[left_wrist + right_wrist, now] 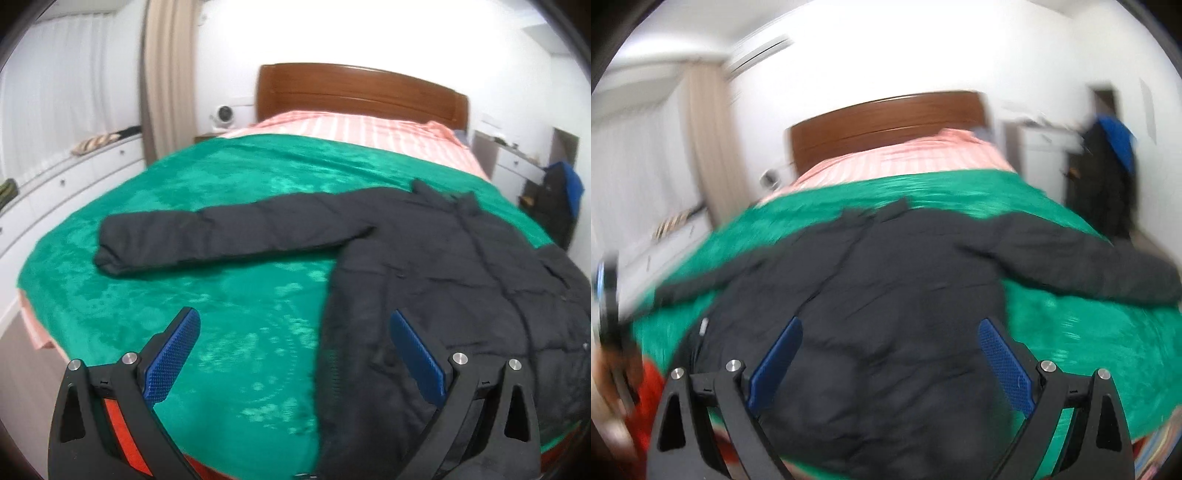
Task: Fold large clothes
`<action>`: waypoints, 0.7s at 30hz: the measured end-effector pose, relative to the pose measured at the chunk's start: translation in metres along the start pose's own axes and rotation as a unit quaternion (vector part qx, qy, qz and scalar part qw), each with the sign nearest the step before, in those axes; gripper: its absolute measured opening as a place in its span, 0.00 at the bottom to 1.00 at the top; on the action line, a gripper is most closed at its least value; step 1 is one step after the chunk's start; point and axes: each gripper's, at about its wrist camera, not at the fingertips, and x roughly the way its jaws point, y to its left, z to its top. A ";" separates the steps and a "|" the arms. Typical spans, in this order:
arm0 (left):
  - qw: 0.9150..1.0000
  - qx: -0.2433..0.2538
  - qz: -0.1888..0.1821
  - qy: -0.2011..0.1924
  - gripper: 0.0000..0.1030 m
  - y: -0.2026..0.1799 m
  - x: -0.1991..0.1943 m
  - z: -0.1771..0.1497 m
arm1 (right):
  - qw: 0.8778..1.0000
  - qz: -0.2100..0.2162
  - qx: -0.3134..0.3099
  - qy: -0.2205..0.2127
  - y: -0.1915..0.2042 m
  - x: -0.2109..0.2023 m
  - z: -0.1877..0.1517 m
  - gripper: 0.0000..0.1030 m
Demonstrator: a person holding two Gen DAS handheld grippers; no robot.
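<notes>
Both my left tongs (pixel 295 325) and right tongs (pixel 890 332) gape wide over one black jacket (pixel 424 258) on one green blanket (pixel 221 177).

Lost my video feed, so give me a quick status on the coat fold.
Both tongs, left and right, open, holding nothing. Black coat flat on green blanket, sleeves spread, unfolded. Nothing in the way.
</notes>
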 end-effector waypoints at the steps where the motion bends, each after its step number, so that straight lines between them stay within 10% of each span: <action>1: 1.000 -0.005 0.002 0.001 0.99 0.004 0.000 0.000 | 0.999 -0.010 0.043 -0.007 -0.029 -0.003 0.009 0.93; 7: 0.999 -0.041 0.021 -0.001 0.99 0.026 0.001 -0.002 | 0.946 -0.045 0.322 -0.005 -0.247 0.016 0.024 1.00; 13: 0.997 -0.054 0.046 0.002 0.99 0.031 0.003 -0.004 | 0.882 -0.089 0.463 -0.006 -0.343 0.058 0.006 0.92; 16: 0.997 -0.051 0.063 0.004 0.99 0.032 0.004 -0.007 | 0.856 -0.104 0.504 -0.046 -0.366 0.066 0.005 0.68; 18: 0.996 -0.047 0.075 0.007 0.99 0.033 0.007 -0.008 | 0.848 -0.134 0.511 -0.048 -0.375 0.069 0.011 0.19; 21: 0.996 -0.054 0.075 0.003 0.99 0.037 0.008 -0.009 | 0.879 -0.195 0.433 -0.045 -0.354 0.061 0.053 0.14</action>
